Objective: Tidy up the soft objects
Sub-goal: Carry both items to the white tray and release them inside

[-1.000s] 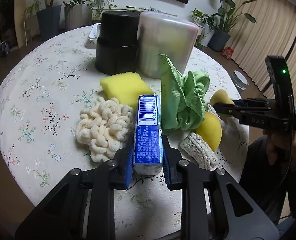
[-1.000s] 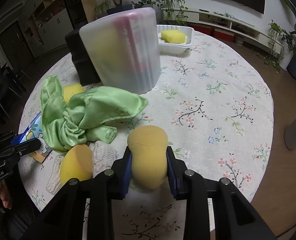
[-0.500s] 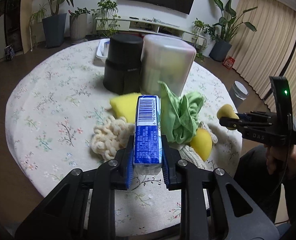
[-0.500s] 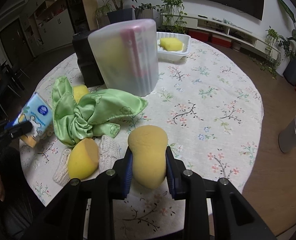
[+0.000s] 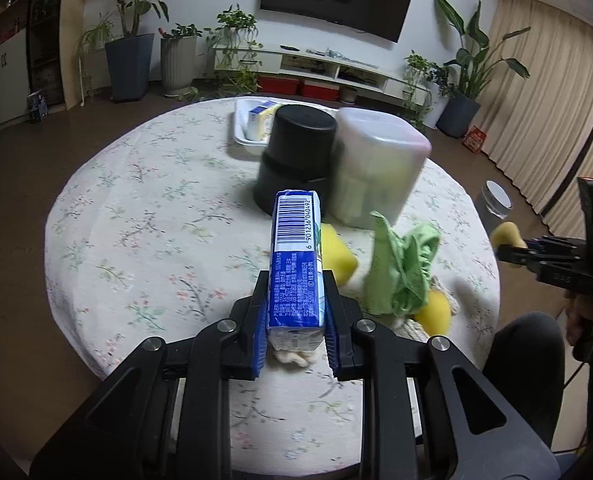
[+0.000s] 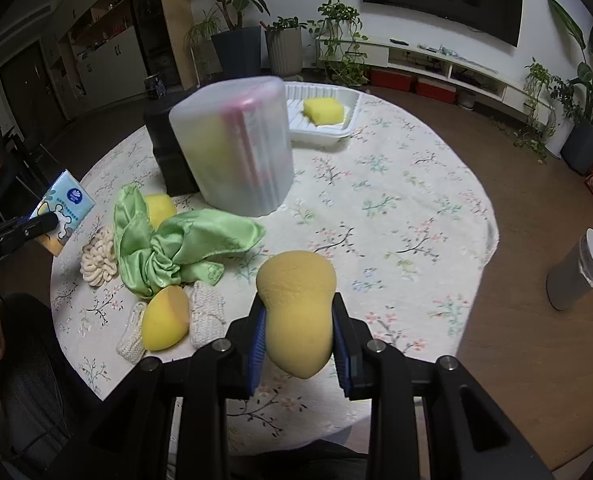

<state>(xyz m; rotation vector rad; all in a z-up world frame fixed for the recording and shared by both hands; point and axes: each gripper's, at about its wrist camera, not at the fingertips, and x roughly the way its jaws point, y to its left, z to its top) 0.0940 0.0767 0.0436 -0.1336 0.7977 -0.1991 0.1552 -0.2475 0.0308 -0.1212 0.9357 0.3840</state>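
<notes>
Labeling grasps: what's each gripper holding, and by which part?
Left gripper clamps the blue tissue pack by its near end, long sides pinched. Right gripper squeezes the tan sponge across its lower half.

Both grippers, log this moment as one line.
left gripper: shut on tissue pack | right gripper: shut on sponge | both held above table

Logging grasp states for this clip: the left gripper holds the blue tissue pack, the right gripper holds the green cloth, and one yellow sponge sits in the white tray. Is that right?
Not quite. The right gripper holds a tan egg-shaped sponge, as the right wrist view shows; the green cloth lies on the table. The left gripper does hold the blue tissue pack, and a yellow sponge sits in the white tray.
</notes>
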